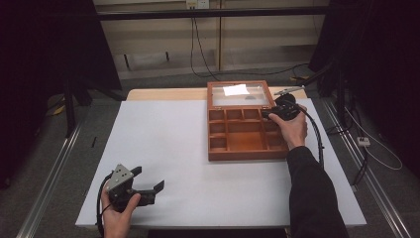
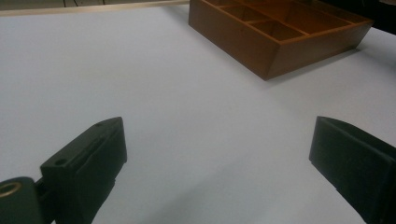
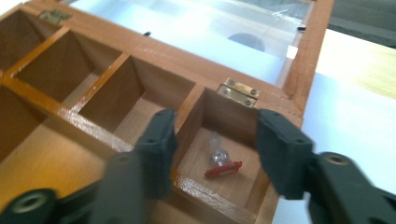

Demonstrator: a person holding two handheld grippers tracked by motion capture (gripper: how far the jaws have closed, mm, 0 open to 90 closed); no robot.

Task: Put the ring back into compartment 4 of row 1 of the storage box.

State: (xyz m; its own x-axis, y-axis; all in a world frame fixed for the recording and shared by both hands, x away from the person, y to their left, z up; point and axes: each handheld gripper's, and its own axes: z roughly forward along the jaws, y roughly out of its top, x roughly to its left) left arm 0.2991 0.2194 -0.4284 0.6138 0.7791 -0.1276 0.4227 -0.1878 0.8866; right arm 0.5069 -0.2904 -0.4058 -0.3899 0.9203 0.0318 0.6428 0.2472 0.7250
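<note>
One wooden box (image 1: 246, 139) sits on the white tabletop (image 1: 168, 148), right of centre and toward the far edge. Its glass-paned lid (image 1: 240, 95) is swung open and lies back on the far side, joined by two brass hinges; one hinge (image 3: 239, 92) shows clearly in the right gripper view. The box's long axis runs near to far, and its tray is split into several compartments, one large in the middle and smaller ones around it.

There are two hand-held grippers. The left hand-held gripper (image 1: 147, 184) is held low at the near left corner of the tabletop, well apart from the box, pointing right; its jaws are spread wide with nothing between them, and in the left gripper view bare tabletop lies between them.

The right hand-held gripper (image 1: 268, 113) is at the far right corner of the box, by the hinge, held in the person's right hand (image 1: 291, 129). In its own view the jaws are spread, straddling the far right corner compartment without gripping anything. One small red-and-clear part (image 3: 221, 164) lies on that compartment's floor, its red bar lying roughly left to right in that view; what it is cannot be told.
</note>
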